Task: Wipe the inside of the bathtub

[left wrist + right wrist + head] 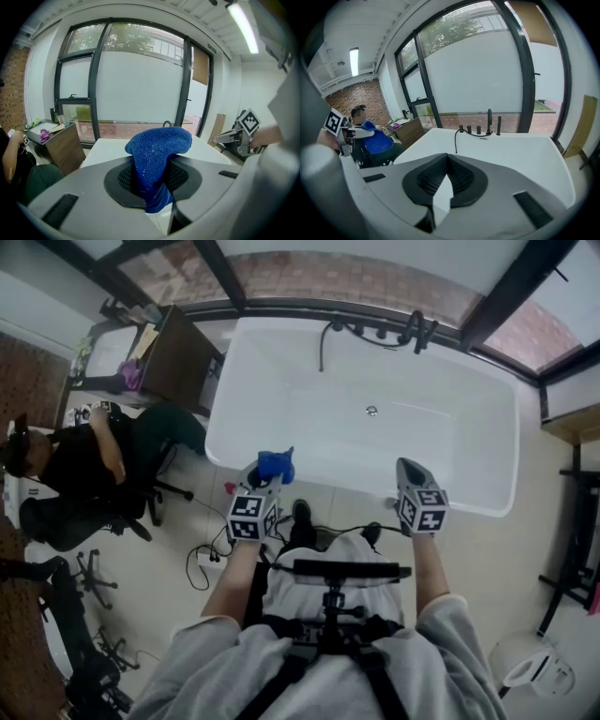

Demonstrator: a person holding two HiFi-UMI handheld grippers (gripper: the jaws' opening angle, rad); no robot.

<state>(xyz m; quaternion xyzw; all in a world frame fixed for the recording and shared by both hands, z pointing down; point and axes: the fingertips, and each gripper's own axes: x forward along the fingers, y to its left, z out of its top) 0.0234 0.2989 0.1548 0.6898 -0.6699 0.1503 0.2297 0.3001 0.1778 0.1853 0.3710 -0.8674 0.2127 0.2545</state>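
Step in hand: approach, wiping not yet begun. The person stands at the near long rim of the white bathtub (450,427), both grippers held over that rim, neither inside the basin.

Left gripper (267,478): jaws pinch a blue knitted cloth (276,465). A rounded wad bulges above the jaws and a tail hangs below them. It sits above the rim near the tub's near left corner, clear of the tub's surface.

Right gripper (411,476): jaws pressed together at the tips, nothing between them. It hovers over the near rim toward the right end.

Bathtub contents: no loose items and no water that can be made out. Only the drain (371,411) shows on the floor, toward the far wall. The black faucet set (375,332) stands on the far rim.

Next move, as judged: the left gripper must lower the cloth over the rim and press the wad against the inner wall or floor, then stroke along it. The grip looks firm enough for dragging.
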